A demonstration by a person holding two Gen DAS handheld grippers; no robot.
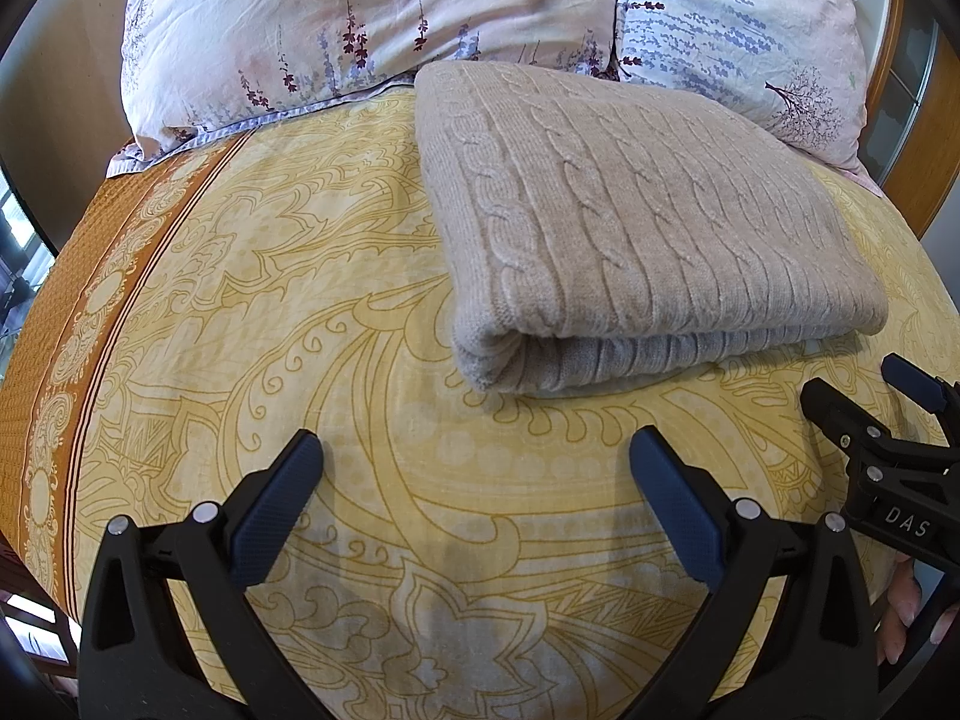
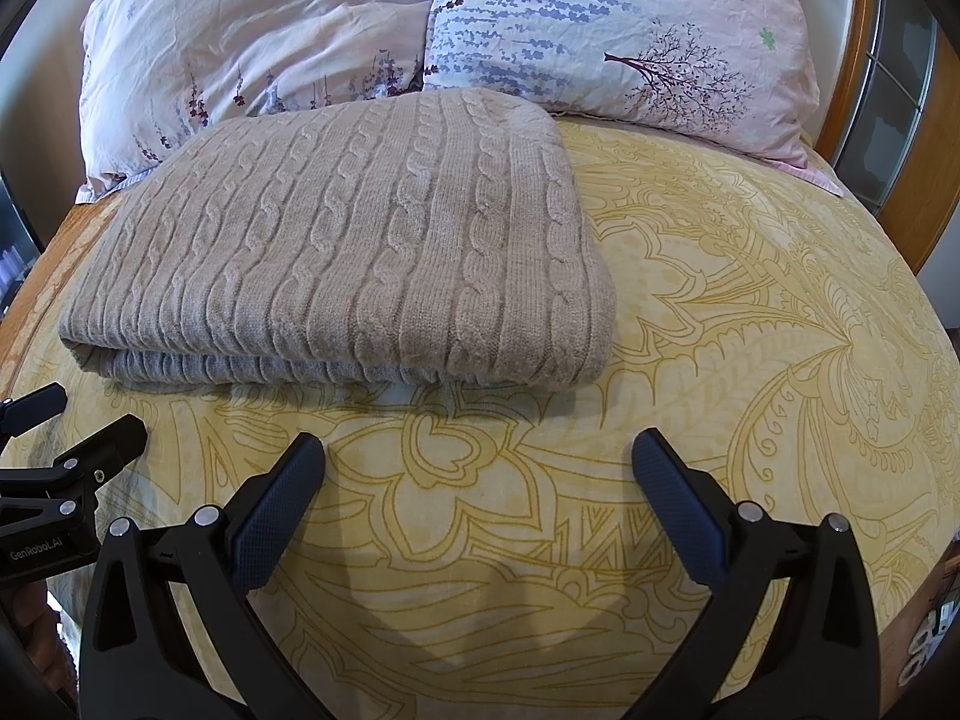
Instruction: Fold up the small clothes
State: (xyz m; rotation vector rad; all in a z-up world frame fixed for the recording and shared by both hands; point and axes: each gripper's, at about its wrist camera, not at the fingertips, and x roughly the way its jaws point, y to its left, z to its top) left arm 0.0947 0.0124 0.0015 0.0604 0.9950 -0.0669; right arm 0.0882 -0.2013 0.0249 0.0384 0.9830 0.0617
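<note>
A beige cable-knit sweater [image 1: 636, 228] lies folded into a thick rectangle on the yellow patterned bedspread [image 1: 300, 300], its folded edge facing me. In the right wrist view the same sweater [image 2: 360, 252] sits left of centre. My left gripper [image 1: 474, 462] is open, hovering over bare bedspread a little short of the sweater, holding nothing. My right gripper [image 2: 477, 462] is open too, also short of the sweater and empty. Each gripper shows in the other's view: the right gripper [image 1: 864, 396] at the right edge, the left gripper [image 2: 78, 414] at the left edge.
Two floral pillows [image 1: 360, 30] [image 2: 630, 30] lean at the head of the bed, right behind the sweater. A wooden bed frame [image 2: 858, 60] runs along the right. An orange border strip [image 1: 78, 300] marks the bedspread's left side. A hand's fingers [image 1: 900, 606] show low on the right.
</note>
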